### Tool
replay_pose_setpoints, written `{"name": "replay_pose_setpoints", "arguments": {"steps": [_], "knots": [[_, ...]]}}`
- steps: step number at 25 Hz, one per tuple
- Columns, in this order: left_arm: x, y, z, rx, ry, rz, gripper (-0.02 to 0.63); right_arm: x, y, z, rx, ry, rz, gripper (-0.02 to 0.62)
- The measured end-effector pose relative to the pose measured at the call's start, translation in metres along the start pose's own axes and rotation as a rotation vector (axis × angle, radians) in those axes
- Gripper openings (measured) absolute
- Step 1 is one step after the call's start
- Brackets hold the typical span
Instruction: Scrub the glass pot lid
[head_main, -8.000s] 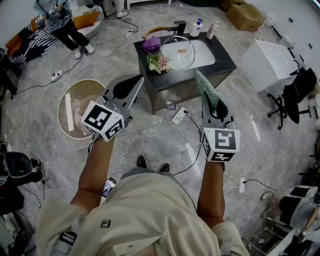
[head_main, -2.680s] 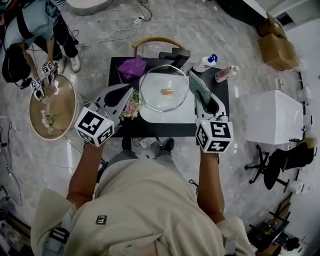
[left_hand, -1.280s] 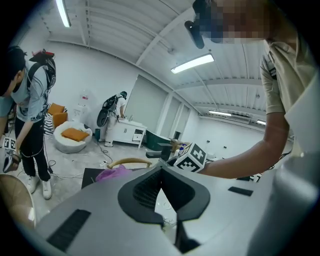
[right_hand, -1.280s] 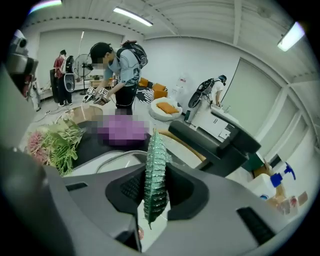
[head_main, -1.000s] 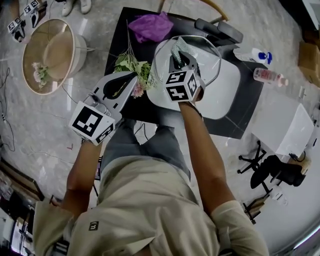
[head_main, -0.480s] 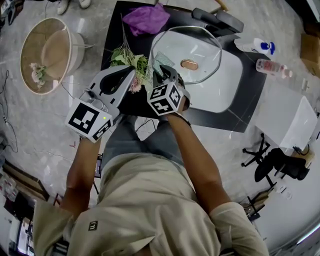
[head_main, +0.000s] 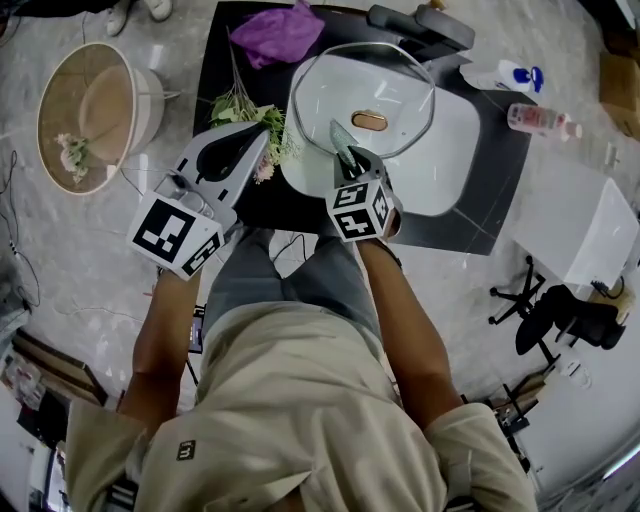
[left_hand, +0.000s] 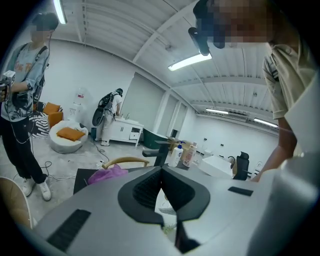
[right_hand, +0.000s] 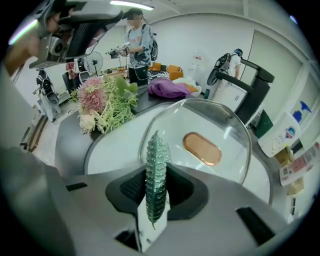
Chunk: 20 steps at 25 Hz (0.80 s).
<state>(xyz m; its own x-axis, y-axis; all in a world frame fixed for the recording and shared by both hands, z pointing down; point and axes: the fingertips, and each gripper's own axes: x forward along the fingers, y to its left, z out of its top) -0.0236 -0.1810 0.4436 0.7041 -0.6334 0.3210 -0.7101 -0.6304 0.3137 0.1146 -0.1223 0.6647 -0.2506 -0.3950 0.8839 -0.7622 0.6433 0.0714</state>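
A: Right gripper (head_main: 347, 160) state?
B: Clamped on a green scrub pad (right_hand: 156, 175). The pad stands on edge between the jaws and sticks out past the tips.
A: Left gripper (head_main: 257, 143)?
B: Jaws together, nothing between them. It's held above the counter's (head_main: 215, 70) left part, over the flowers (head_main: 250, 108), well clear of the lid.
A: Where's the glass pot lid (head_main: 365, 85)?
B: In the white basin (head_main: 455, 150), dome up, copper handle (head_main: 370, 120) on top. The pad's tip is at the lid's near rim, left of the handle. Can't tell whether it's touching the glass.
A: What's around the basin?
B: Flowers lie on the dark counter just left of it, with a purple cloth (head_main: 268, 30) at the back left corner. A black faucet (head_main: 420, 22) sits behind the basin. Two bottles (head_main: 505, 77) lie to its right.
A: Anything else in the right gripper view?
B: Other people stand in the room beyond the counter.
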Motion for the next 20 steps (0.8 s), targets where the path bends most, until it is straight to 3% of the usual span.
{"name": "replay_pose_setpoints", "arguments": {"steps": [10, 20], "knots": [[0.004, -0.006, 0.006, 0.008, -0.008, -0.011, 0.015, -0.027, -0.12, -0.053, 0.167, 0.066, -0.189, 0.087], [-0.007, 0.001, 0.004, 0.002, -0.013, 0.01, 0.015, -0.049, -0.212, -0.02, 0.213, -0.002, -0.366, 0.087]]}}
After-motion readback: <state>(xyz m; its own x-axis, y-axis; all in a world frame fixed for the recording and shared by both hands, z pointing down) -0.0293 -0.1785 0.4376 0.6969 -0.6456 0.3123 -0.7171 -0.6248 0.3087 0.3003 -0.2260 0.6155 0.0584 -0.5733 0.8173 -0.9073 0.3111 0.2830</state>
